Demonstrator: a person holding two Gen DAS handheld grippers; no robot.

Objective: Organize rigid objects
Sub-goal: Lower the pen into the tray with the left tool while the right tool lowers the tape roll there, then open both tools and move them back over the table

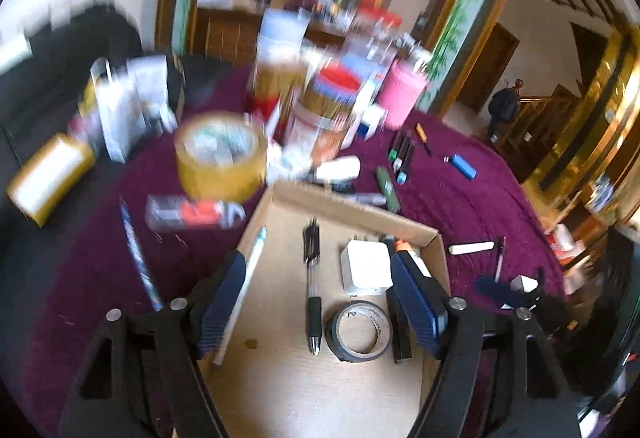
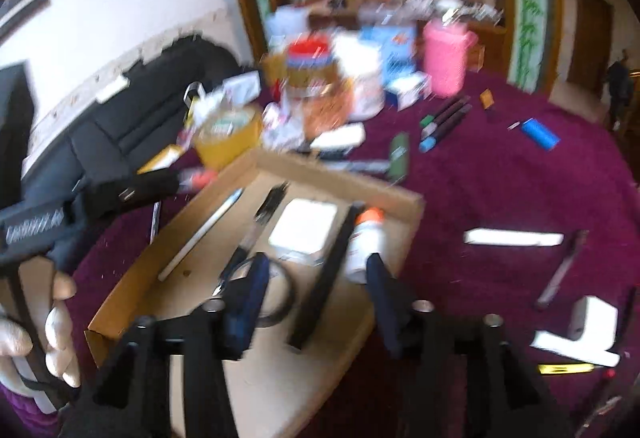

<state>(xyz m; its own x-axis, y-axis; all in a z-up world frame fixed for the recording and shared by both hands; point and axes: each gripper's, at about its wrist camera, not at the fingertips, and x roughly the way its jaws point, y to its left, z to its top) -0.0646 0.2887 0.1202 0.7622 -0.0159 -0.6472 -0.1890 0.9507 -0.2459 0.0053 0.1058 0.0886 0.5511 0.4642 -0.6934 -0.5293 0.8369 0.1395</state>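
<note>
A shallow cardboard tray (image 1: 348, 204) lies on the purple cloth below both grippers. In it are a black pen (image 1: 312, 278), a white block (image 1: 366, 270), a black tape roll (image 1: 358, 330), a black bar (image 1: 400, 334), a white pencil (image 1: 244, 286) and an orange-capped glue bottle (image 2: 362, 242). My left gripper (image 1: 320, 302) hangs open above the pen, holding nothing. My right gripper (image 2: 316, 298) is open over the tray (image 2: 332, 174); the black bar (image 2: 332, 262) lies below its gap, untouched.
Beyond the tray stand a yellow tape roll (image 1: 220, 154), blurred jars and a pink cup (image 1: 400, 94). Markers (image 1: 402, 154), a blue lighter (image 1: 464, 166) and a white stick (image 1: 470, 247) lie on the cloth to the right. A hand (image 2: 56, 318) grips the left tool.
</note>
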